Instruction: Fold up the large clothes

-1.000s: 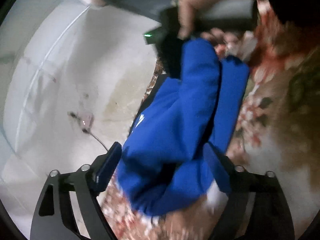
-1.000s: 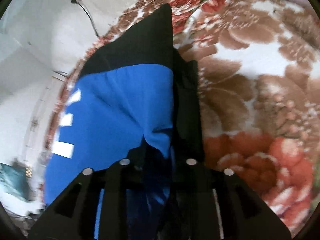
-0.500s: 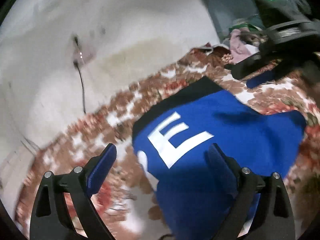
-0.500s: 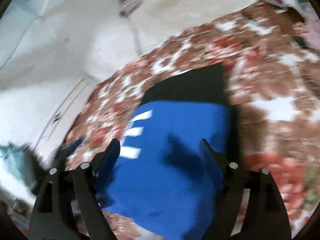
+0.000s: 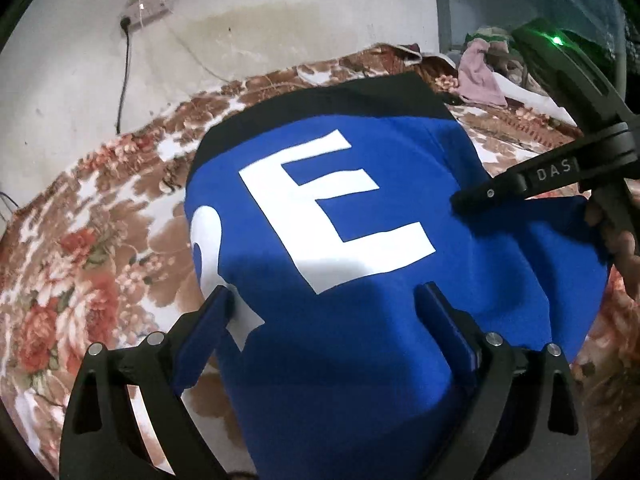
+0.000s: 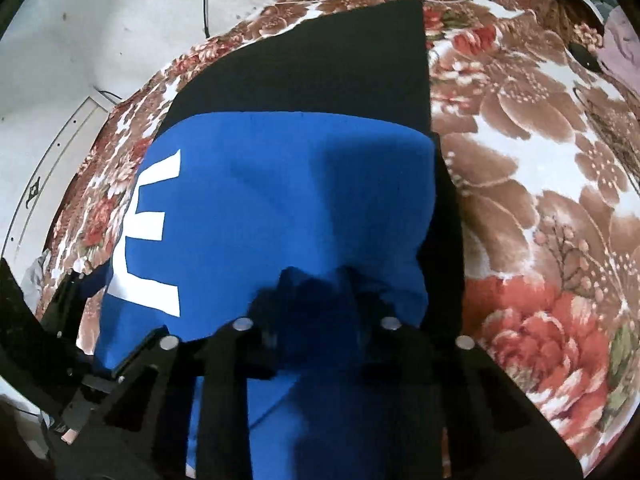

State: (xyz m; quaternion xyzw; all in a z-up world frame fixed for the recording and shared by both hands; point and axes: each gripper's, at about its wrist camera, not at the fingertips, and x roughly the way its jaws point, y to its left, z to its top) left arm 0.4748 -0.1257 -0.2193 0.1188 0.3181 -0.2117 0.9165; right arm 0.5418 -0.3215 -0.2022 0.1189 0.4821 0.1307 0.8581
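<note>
A blue and black garment point(image 5: 360, 264) with a white letter E lies folded on the floral blanket point(image 5: 80, 248). It also shows in the right wrist view point(image 6: 280, 208), with its black part point(image 6: 320, 68) at the far end. My left gripper point(image 5: 324, 320) is open and empty, its fingers point(image 5: 208, 320) spread just above the near blue part. My right gripper point(image 6: 316, 280) is closed, its fingers together and pressed on the near blue cloth; the tips are in dark shadow. It also appears at the right of the left wrist view point(image 5: 552, 172).
The floral blanket point(image 6: 540, 200) covers the surface on all sides of the garment. A white wall with a socket and cable point(image 5: 132, 20) is behind. A pile of other clothes point(image 5: 484, 68) lies at the far right corner.
The garment went from held up and bunched in both grippers to lying flat and folded. My left gripper let go and opened. My right gripper opened, then closed down on the cloth.
</note>
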